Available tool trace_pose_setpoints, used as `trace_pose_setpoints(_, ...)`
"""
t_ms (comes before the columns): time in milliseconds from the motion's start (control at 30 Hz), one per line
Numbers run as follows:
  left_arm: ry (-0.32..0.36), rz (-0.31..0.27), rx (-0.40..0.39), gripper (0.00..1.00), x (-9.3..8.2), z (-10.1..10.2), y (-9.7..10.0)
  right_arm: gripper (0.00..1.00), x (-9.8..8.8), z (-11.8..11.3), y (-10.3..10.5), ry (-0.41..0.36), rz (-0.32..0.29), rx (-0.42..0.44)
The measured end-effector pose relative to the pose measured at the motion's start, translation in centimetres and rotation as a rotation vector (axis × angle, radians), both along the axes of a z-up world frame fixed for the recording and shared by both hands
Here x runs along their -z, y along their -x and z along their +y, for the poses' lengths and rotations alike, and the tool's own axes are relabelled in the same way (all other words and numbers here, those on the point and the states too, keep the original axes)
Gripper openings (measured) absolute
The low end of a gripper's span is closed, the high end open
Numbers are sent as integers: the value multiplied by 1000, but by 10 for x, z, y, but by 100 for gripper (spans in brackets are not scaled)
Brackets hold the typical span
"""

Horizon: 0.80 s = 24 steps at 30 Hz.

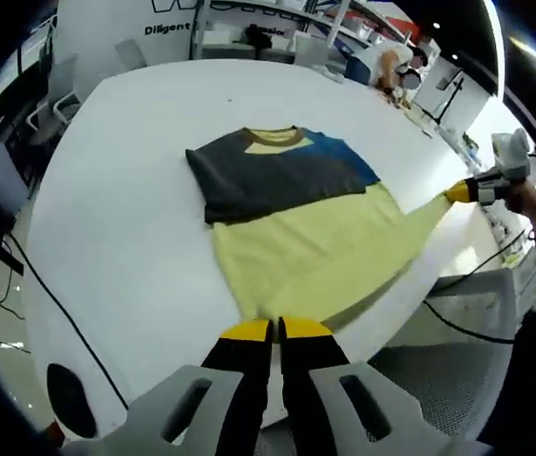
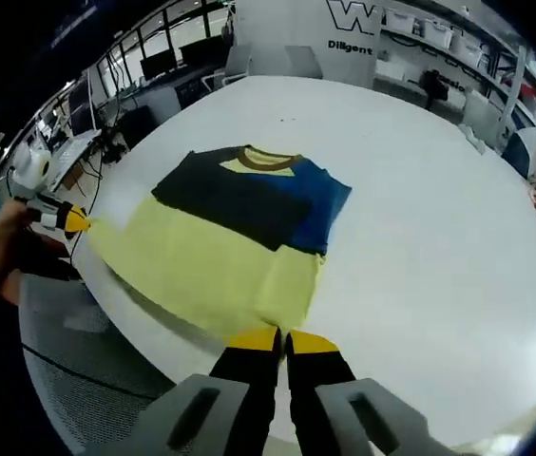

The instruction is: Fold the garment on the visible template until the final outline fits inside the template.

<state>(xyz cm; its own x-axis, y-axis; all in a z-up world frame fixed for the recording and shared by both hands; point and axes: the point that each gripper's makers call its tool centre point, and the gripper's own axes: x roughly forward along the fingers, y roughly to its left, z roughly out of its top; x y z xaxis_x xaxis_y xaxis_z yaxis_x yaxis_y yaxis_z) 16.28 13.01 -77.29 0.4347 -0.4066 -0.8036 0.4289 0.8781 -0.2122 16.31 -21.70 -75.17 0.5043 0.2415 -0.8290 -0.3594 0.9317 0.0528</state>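
Observation:
A T-shirt [image 1: 287, 218] lies flat on the white table [image 1: 106, 209], collar away from me, with dark grey and blue across the top and pale yellow below. My left gripper [image 1: 276, 330] is shut on one corner of the yellow hem at the table's near edge. Off to the right, my right gripper [image 1: 460, 193] pinches the other hem corner and draws it to a point. In the right gripper view the same shirt [image 2: 239, 237] lies ahead; the right gripper [image 2: 283, 338] is shut on the hem, and the left gripper [image 2: 76, 220] holds the far corner.
The table's curved edge [image 2: 154, 313] runs just under the hem. A grey mesh chair [image 1: 439, 370] stands below that edge, and a black cable [image 1: 59, 304] trails over the table's left side. A person [image 1: 392, 62] and shelving sit beyond the far side.

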Motion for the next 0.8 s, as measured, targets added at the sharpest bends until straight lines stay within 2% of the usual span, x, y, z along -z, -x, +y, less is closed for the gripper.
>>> trace_pose_setpoints(167,47,-65,-38,4,-16,-1,-26,0,-11,0,-20,-10,-44,19)
trace_pose_setpoints(333,36,-139,-36,4,-29,-2,-52,0,-23,2,-39,-7,-88,28)
trace_pose_setpoints(400,10,-178,-41,4,-34,0,-64,0,-27,5,-47,-4,-107,16)
trace_pose_setpoints(533,15,-213,-64,4,-42,-2,-83,0,-35,5,-66,-2,-142,11)
trace_pose_setpoints(567,18,-221,-61,4,-44,-4,-89,0,-38,6,-74,-12,-163,12)
trace_pose_setpoints(700,-1,-254,-41,4,-47,-7,-108,0,-41,9,-91,-84,-166,51)
trace_pose_setpoints(800,-19,-272,-51,4,-47,-4,-122,0,-41,8,-103,-95,-169,65)
